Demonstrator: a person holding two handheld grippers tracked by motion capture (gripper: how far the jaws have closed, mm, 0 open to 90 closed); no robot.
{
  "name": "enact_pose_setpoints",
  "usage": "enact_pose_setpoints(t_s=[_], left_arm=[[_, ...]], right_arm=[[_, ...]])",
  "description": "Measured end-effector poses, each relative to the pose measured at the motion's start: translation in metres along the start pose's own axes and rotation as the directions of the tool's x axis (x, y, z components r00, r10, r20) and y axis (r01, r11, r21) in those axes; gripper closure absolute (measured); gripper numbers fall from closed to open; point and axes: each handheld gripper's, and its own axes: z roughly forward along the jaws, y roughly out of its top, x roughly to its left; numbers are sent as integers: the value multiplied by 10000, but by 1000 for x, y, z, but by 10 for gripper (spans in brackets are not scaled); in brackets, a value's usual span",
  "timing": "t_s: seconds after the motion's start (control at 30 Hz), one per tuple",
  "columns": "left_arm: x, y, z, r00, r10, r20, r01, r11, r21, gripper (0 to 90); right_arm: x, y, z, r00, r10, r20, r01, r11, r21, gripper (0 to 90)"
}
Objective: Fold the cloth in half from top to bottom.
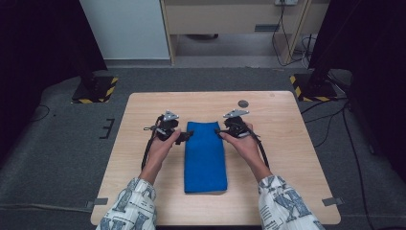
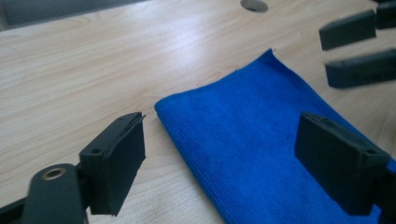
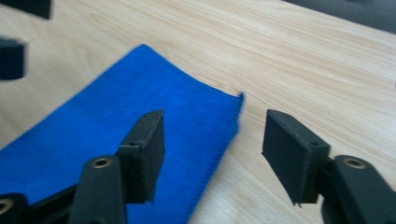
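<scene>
I note grey carpet floor, a white wall panel far left, black stands with hazard-striped bases either side.

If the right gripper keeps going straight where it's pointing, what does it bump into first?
Probably the blue cloth: the right gripper points at its far right corner, open jaws straddling that edge. Depth is hard to judge.

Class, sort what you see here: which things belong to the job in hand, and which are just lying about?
In the job:
blue cloth, folded
left gripper, jaws open at its far left corner
right gripper, jaws open at its far right corner

Lying about:
round hole in the table
floor cables
</scene>
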Motion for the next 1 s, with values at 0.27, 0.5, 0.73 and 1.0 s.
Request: enact_pose_setpoints(t_s=[0.27, 0.5, 0.73, 1.0], left_arm=[[1, 3, -2, 9985, -49, -545, 39, 9998, -183, 185], [12, -2, 3, 9974, -473, -544, 481, 9987, 140, 220], [14, -3, 1, 9977, -468, -493, 475, 9988, 127, 229], [15, -6, -2, 9980, -513, -382, 518, 9986, 127, 236]], right_arm=[[-15, -4, 14, 9975, 685, 157, -687, 9976, 127, 471], [-14, -5, 37, 9960, 882, -114, -878, 9958, 265, 489], [-12, -2, 57, 9961, 886, -61, -880, 9944, 587, 499], [-7, -1, 65, 9981, 605, 79, -610, 9949, 808, 658]])
